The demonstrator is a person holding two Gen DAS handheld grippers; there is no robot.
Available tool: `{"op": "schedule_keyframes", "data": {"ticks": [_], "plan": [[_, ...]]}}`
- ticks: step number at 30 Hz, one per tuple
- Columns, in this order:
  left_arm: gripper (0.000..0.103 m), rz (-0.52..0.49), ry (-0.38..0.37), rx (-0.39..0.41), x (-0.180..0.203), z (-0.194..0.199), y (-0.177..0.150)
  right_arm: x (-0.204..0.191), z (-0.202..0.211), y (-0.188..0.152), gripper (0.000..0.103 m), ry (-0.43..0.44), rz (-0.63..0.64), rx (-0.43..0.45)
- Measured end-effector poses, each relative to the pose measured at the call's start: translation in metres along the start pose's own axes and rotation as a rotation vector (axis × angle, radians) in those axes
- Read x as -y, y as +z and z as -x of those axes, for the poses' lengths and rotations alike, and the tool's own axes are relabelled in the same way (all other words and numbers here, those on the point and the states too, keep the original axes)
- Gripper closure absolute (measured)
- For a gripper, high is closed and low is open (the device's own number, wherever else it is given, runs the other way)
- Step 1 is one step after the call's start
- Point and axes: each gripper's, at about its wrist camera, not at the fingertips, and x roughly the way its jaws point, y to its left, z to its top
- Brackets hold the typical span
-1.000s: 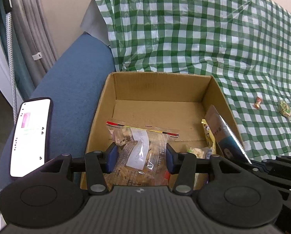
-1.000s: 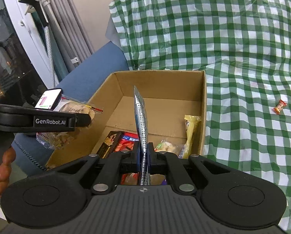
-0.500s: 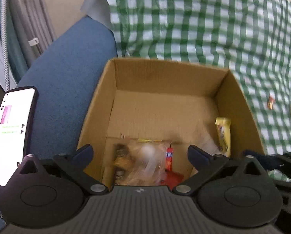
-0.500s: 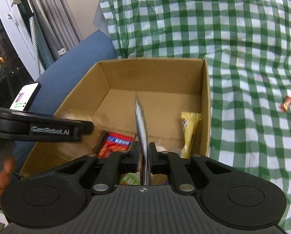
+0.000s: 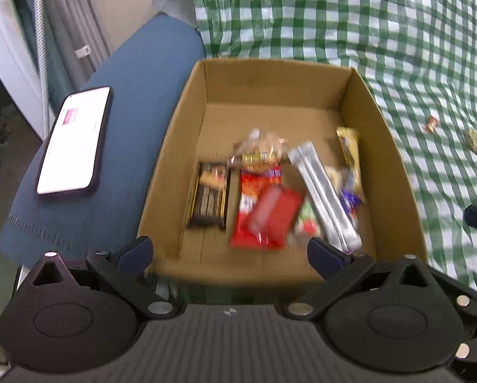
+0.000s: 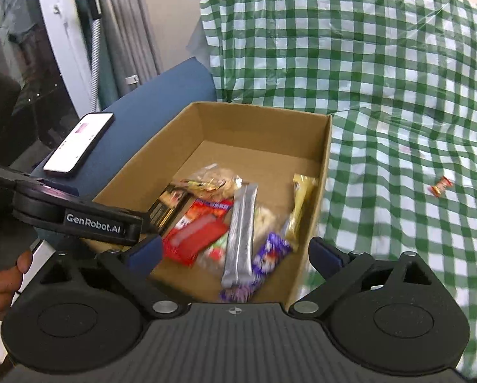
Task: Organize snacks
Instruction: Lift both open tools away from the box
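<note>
An open cardboard box (image 5: 187, 121) (image 6: 326, 166) holds several snacks: a clear bag of biscuits (image 5: 260, 150) (image 6: 212, 182), a silver packet (image 5: 324, 191) (image 6: 241, 233), a red packet (image 5: 264, 210) (image 6: 193, 233), a dark bar (image 5: 209, 194), a yellow bar (image 5: 350, 156) (image 6: 299, 207) and a purple packet (image 6: 267, 258). My left gripper (image 5: 230, 250) is open and empty above the box's near edge. My right gripper (image 6: 235, 250) is open and empty above the box's near right corner. Two small wrapped candies (image 5: 431, 124) (image 5: 476, 142) lie on the checked cloth; the red one also shows in the right wrist view (image 6: 441, 186).
The box sits where a blue cushion (image 5: 136, 102) meets a green-and-white checked cloth (image 5: 366, 25). A phone (image 5: 73, 140) (image 6: 78, 142) with a lit screen lies on the cushion left of the box. Curtains and a white frame stand at the far left.
My left gripper opened and dropped the biscuit bag into the box. My right gripper opened and let the silver packet fall in. Both grippers have pulled back.
</note>
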Motion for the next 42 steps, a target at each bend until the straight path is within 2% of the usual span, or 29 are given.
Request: {"op": "schedule_keyframes", "data": {"ticks": [8, 16, 29, 42], "plan": [[0.0, -0.008, -0.017, 0.034, 0.012, 0.049, -0.042, -0.015, 0.067, -0.025, 0.003, -0.042, -0.009, 0.041], [0.0, -0.038, -0.029, 0.088, 0.031, 0.083, -0.059, -0.016, 0.109, -0.038, 0.002, -0.07, -0.025, 0.126], [0.0, -0.09, -0.031, 0.139, 0.056, 0.111, -0.069, -0.007, 0.146, -0.056, 0.001, -0.09, -0.055, 0.209], [0.0, -0.127, -0.016, 0.16, 0.075, 0.122, -0.071, 0.009, 0.161, -0.069, 0.001, -0.091, -0.102, 0.244]]}}
